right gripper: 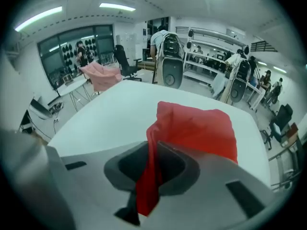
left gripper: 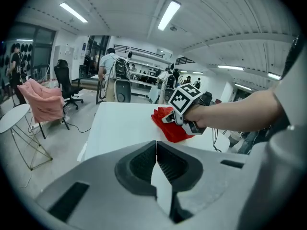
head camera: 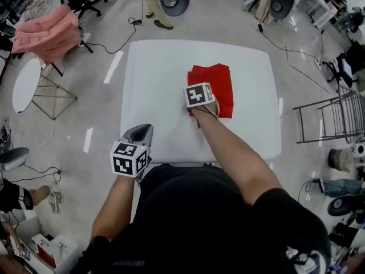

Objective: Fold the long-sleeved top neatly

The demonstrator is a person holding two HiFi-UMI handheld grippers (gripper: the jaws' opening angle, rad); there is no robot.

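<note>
Red long-sleeved fabric top (head camera: 215, 84), folded to a compact rectangle, lies on the white tabletop (head camera: 157, 67), just ahead of the right gripper (right gripper: 152, 174) jaws. Those jaws clamp a fold at its near edge, and a strip of cloth runs up between them. Left gripper (left gripper: 157, 169): jaws clenched together with nothing between them. The top sits well ahead of them and to their right, apart. The tabletop's near edge is just ahead of these jaws.
</note>
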